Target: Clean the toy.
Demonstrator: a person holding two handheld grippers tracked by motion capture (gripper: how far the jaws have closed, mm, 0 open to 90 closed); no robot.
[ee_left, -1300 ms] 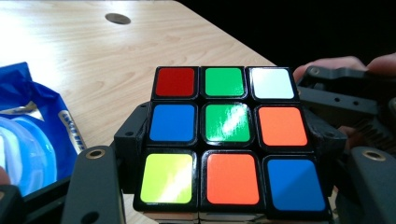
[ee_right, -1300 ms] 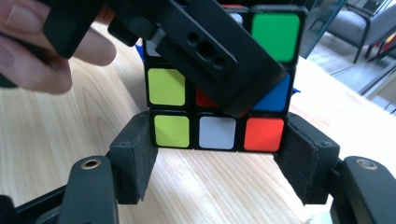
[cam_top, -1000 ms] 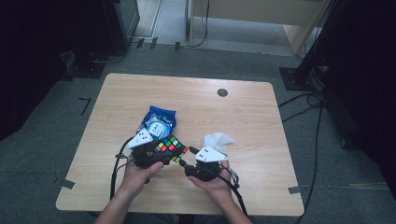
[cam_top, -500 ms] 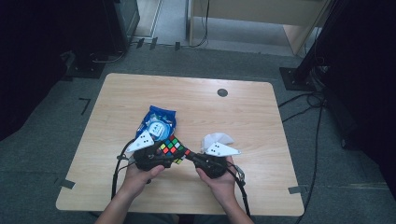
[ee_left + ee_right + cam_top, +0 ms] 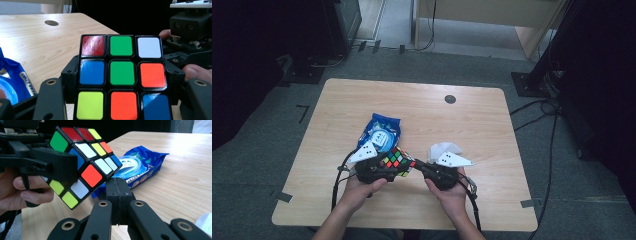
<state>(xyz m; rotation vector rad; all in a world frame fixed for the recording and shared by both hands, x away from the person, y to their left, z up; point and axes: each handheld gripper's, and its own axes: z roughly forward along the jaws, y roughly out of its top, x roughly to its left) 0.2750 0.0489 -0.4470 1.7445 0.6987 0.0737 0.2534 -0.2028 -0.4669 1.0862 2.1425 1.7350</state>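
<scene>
A person's two hands work at the near edge of the table, each carrying a gripper. The left gripper has its fingers spread wide and clamped on the puzzle cube, one finger against each side of it, holding it raised just above the table with a green-centred face toward that gripper's camera. The right gripper, just beside the cube, has its fingers pressed fully together with nothing between them; their joined tip sits close under the cube's lower corner, and whether it touches cannot be told. Beyond the cube lies a blue packet, flat on the table. A white crumpled wrapper rests beside the right gripper, well apart from the cube.
</scene>
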